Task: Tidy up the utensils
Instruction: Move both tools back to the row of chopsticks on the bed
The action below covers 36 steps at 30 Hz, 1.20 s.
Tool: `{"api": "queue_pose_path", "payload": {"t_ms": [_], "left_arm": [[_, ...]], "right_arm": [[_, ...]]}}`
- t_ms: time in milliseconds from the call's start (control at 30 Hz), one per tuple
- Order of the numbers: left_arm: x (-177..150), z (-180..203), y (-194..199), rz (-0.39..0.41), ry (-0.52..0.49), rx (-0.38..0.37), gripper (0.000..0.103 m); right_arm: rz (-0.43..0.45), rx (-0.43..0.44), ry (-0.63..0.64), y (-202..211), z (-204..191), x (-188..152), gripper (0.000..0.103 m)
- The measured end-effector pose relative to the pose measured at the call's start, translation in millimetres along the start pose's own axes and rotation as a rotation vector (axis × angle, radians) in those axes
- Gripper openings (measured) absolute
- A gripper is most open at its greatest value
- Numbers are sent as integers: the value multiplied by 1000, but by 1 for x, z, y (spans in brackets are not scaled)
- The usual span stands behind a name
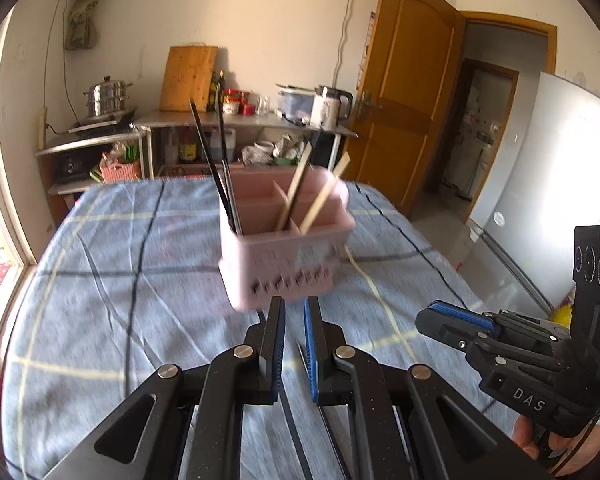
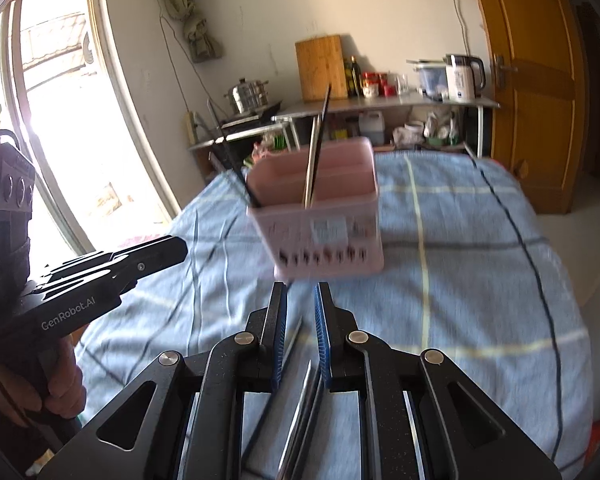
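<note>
A pink utensil holder point(image 1: 284, 240) with compartments stands on the blue plaid tablecloth point(image 1: 112, 280). Black chopsticks point(image 1: 216, 168) lean in its left compartment and wooden chopsticks point(image 1: 312, 196) in its right. It also shows in the right wrist view point(image 2: 320, 220). My left gripper point(image 1: 294, 312) is just in front of the holder, jaws a little apart, nothing between the tips. A dark chopstick point(image 1: 296, 420) lies on the cloth beneath it. My right gripper point(image 2: 300, 296) is also slightly open and empty, over silver chopsticks point(image 2: 300, 408) on the cloth.
A wooden chopstick point(image 1: 380, 300) lies on the cloth right of the holder. Behind the table are a metal shelf point(image 1: 240, 120) with kettle point(image 1: 332, 106), cutting board and steamer pot, a wooden door point(image 1: 404, 92) and a fridge point(image 1: 540, 184) on the right.
</note>
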State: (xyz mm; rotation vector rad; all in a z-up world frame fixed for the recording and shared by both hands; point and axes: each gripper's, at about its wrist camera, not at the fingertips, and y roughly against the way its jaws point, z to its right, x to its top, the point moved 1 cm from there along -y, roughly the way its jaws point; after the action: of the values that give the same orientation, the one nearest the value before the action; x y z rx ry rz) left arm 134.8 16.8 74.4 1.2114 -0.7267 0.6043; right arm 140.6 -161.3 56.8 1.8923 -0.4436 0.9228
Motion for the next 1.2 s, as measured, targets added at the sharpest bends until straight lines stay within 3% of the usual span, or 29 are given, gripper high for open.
{"api": "queue_pose_path", "payload": {"t_ms": [333, 600, 1100, 1200], "left_arm": [[-61, 6, 1, -71, 48, -40, 9], [-94, 10, 6, -95, 65, -35, 9], [-116, 15, -6, -146, 66, -37, 9], [-118, 16, -11, -155, 71, -37, 16]], "right_arm": [[-84, -17, -2, 8, 3, -58, 14], [-95, -23, -6, 18, 6, -85, 14], [-114, -22, 9, 21, 3, -102, 14], [-119, -23, 7, 20, 5, -105, 14]]}}
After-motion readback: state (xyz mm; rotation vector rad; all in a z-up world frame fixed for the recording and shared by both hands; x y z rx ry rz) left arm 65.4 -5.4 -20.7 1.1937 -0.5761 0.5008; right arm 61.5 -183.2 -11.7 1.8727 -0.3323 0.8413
